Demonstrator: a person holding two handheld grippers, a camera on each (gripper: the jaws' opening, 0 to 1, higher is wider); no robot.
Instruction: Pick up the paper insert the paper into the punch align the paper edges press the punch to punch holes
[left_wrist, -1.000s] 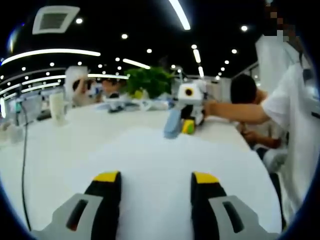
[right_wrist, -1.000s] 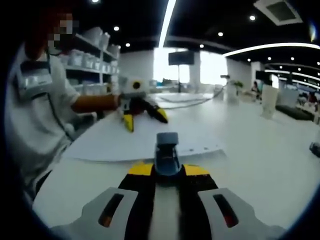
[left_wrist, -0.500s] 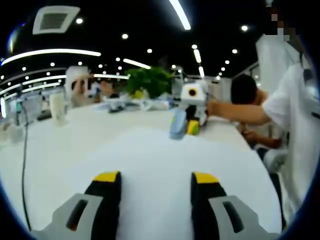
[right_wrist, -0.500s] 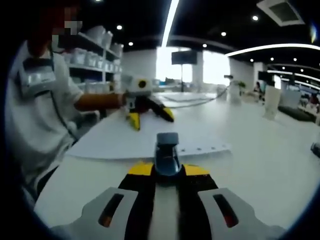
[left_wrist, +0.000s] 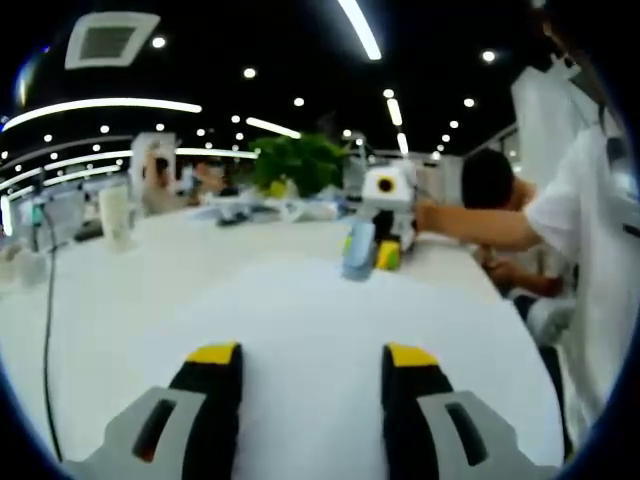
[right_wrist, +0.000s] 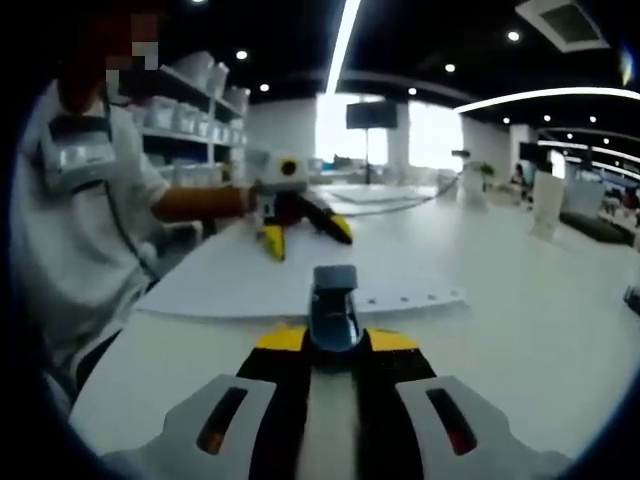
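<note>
A white sheet of paper (left_wrist: 310, 300) lies flat on the white table (left_wrist: 120, 290), and my left gripper (left_wrist: 312, 355) stands open over its near part with nothing between the fingers. Across the sheet, my right gripper (left_wrist: 372, 250) holds a small blue hole punch (left_wrist: 358, 248). In the right gripper view, my right gripper (right_wrist: 335, 340) is shut on the blue punch (right_wrist: 333, 300) at the near edge of the paper (right_wrist: 290, 275). A row of punched holes (right_wrist: 410, 297) runs along that edge. The left gripper (right_wrist: 300, 235) rests open on the sheet's far side.
A person in a white shirt (right_wrist: 70, 220) stands at the table's side, hand (right_wrist: 200, 203) on the left gripper. A cable (left_wrist: 47, 300), a white cup (left_wrist: 114, 212) and a green plant (left_wrist: 295, 163) sit further back. Another seated person (left_wrist: 495, 190) is beyond the table edge.
In the left gripper view, the right gripper and the blue punch have shifted slightly right along the sheet's far edge. The left gripper has stayed open in place.
</note>
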